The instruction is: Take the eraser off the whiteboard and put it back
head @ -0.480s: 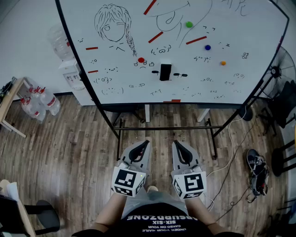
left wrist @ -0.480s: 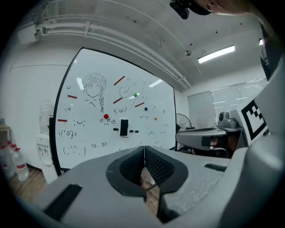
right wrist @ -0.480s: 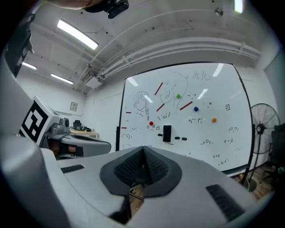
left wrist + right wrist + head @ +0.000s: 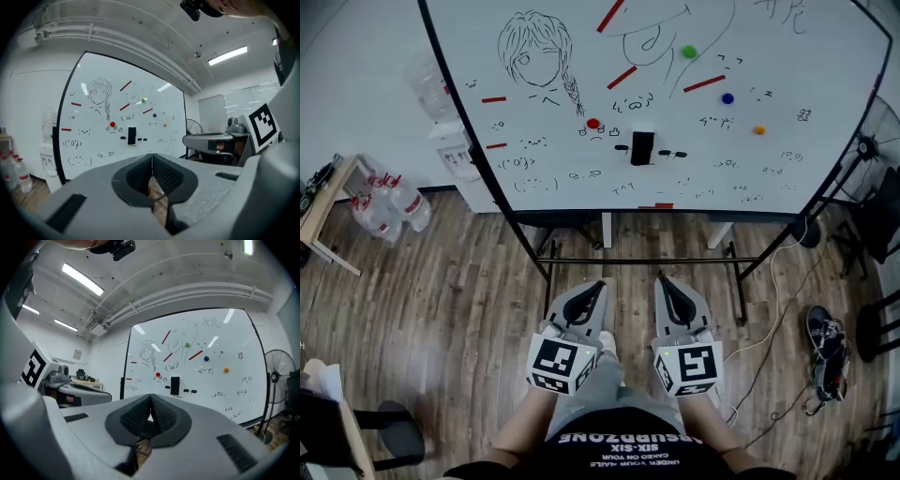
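A black eraser sticks upright on the whiteboard, low and near the middle; it also shows as the eraser in the left gripper view and the eraser in the right gripper view. My left gripper and right gripper are held side by side close to my body, well short of the board, both pointing at it. Each gripper is shut, jaw tips meeting, with nothing between them: left gripper, right gripper.
The board carries drawings, red strips and coloured round magnets. Its black frame legs stand on the wooden floor in front of me. Water bottles lie at the left, a fan and cables at the right.
The view has shifted slightly, the board sitting a little lower and to the right in the head view. Both grippers have kept their place and stayed shut.
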The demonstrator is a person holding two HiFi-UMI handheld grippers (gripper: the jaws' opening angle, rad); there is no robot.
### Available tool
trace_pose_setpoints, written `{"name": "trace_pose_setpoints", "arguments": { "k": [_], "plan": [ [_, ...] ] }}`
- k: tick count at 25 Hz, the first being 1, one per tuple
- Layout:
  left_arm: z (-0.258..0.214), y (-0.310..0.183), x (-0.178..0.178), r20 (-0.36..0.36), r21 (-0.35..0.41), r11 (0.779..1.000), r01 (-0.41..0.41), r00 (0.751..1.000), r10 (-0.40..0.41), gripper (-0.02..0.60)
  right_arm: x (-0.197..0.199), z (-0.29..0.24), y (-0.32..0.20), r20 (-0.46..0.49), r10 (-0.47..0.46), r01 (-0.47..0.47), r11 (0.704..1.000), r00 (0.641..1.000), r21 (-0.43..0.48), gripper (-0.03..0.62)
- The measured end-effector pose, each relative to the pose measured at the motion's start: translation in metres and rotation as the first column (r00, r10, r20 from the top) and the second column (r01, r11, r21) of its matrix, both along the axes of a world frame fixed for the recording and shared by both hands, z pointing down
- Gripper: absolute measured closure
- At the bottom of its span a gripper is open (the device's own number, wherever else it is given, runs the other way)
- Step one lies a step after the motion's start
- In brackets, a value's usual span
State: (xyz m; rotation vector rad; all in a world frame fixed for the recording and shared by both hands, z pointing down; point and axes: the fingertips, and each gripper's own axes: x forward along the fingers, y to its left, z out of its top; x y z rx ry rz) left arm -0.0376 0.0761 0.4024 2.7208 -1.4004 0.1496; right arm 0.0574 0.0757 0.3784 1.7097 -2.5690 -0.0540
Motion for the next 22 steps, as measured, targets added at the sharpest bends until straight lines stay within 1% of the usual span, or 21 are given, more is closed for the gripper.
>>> {"name": "trace_pose_setpoints", "arguments": {
  "k": [3,7,10,11,14,19,22],
  "plan": [
    [-0.001,-0.008,0.002,-0.004,-0.004,1.000,-0.001,1.000,0.001,0.572,0.002,-0.003,-0.007,-0.004,0.002,-0.002,1.000,1.000,0.003,0.595],
    [-0.002,-0.020,0.003,-0.008,-0.007,1.000,0.001,1.000,-0.001,0.572,0.000,-0.008,-0.020,-0.005,-0.018,0.018,1.000,1.000,0.019,0.594],
    [0.000,-0.029,0.003,-0.012,-0.017,1.000,0.000,1.000,0.000,0.572,0.002,-0.011,-0.031,0.002,-0.011,0.011,1.000,1.000,0.025,0.591],
    [0.001,-0.032,0.003,-0.011,-0.019,1.000,0.000,1.000,0.000,0.572,0.002,-0.013,-0.035,0.005,-0.012,0.012,1.000,1.000,0.025,0.580],
    [0.002,-0.044,0.005,-0.013,-0.021,1.000,-0.002,1.000,0.002,0.572,0.005,-0.016,-0.047,0.006,-0.015,0.015,1.000,1.000,0.022,0.514],
    [0.001,-0.067,0.014,-0.017,-0.017,1.000,-0.025,1.000,0.024,0.572,0.011,-0.018,-0.073,0.013,-0.007,0.006,1.000,1.000,0.022,0.443],
    [-0.001,-0.083,0.017,-0.018,-0.011,0.999,-0.030,0.999,0.030,0.572,0.013,-0.021,-0.091,0.017,-0.002,0.002,1.000,1.000,0.022,0.413]
  ]
}}
